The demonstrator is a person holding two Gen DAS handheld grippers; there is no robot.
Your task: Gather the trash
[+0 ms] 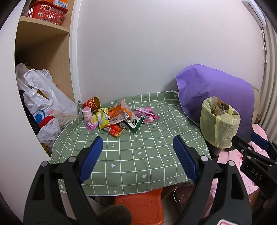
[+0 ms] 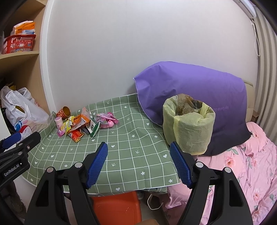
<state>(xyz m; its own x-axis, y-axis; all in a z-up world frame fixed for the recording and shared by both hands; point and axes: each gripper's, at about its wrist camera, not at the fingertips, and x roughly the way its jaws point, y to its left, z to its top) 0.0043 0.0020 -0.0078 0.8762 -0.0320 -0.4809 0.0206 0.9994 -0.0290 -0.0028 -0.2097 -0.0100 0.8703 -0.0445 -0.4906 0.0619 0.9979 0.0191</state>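
Both the left gripper (image 1: 137,159) and right gripper (image 2: 138,166) hang over the near edge of the table (image 2: 135,155), fingers spread wide, holding nothing. The trash pile (image 1: 117,119) sits at the table's far-left corner, and the bin (image 2: 188,124) stands off its right edge.

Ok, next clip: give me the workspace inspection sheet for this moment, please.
Surface: green checked tablecloth, front half bare.
Job's things: pile of snack wrappers, red paper cup on its side, small pink bottle upright; yellow-lined trash bin at the table's right edge, already holding waste.
Clutter: pink toy beside the wrappers.
Grippers: left gripper and right gripper open, empty, short of the pile.
Cables: white cable under the table.
Surroundings: plastic bags, red basket on shelf, purple cover, pink bedding, orange stool.
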